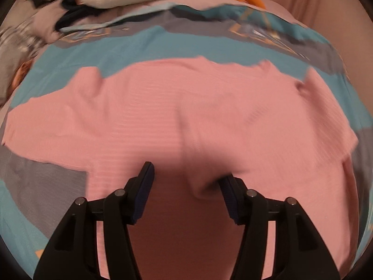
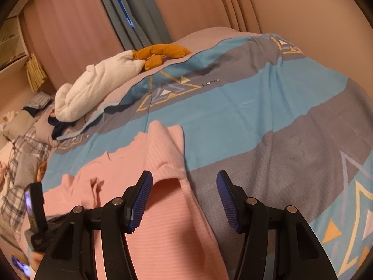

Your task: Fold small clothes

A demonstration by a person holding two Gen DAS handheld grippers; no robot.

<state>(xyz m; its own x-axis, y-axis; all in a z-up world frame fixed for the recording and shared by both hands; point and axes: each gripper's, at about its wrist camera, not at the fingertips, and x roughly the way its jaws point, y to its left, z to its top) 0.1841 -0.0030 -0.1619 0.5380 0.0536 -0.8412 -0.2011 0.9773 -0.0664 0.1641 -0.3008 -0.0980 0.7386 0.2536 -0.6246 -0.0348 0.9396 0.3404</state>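
While the pink garment [image 1: 186,107] lay spread flat across the near part of the blue-and-grey bedspread [image 2: 256,107], the left gripper [image 1: 186,175] hovered over it, fingers [image 1: 145,182] parted with nothing clamped. The right gripper [image 2: 184,179] stood open above the garment's right edge; a white quilt [image 2: 100,86] lay far left.

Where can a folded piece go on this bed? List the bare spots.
Free: the blue and grey duvet right of the pink garment, up to the far printed triangles. Crowded: the far left, where the white plush, orange toy and dark clothes pile by the pillows.
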